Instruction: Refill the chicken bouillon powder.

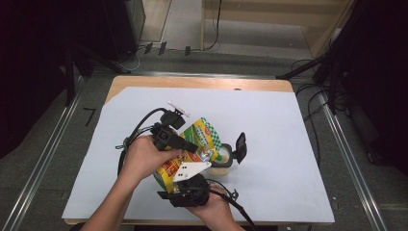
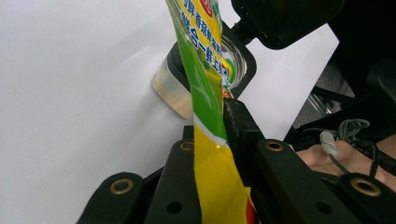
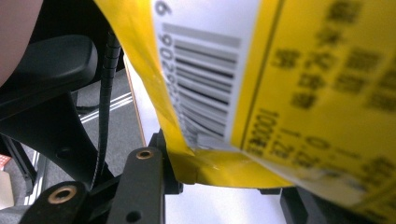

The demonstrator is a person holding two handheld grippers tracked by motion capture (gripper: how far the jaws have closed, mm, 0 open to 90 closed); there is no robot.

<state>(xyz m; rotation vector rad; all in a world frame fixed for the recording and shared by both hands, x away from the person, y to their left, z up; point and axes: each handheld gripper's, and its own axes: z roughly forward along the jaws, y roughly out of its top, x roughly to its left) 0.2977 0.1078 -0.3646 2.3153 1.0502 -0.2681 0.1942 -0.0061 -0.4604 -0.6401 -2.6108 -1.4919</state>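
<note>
Snack bag (image 1: 201,139), yellow-green, held above the counter (image 1: 279,125): left gripper (image 2: 219,121) fingers (image 2: 238,126) pinch its edge; right gripper (image 3: 196,163) fingers (image 3: 144,177) pinch its yellow corner beside a barcode (image 3: 201,79). Chinese print, partly legible. Open-lidded jar (image 1: 222,161) just beneath.

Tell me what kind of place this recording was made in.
Probably a lab or studio recording rig: a table under a white sheet, dark stand legs beside it, and cables on grey floor.

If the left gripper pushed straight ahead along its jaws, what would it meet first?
Likely the clear jar with the black flip lid open: it sits right beyond the left gripper, which is clamped on the yellow-green packet. Depth is uncertain.
</note>
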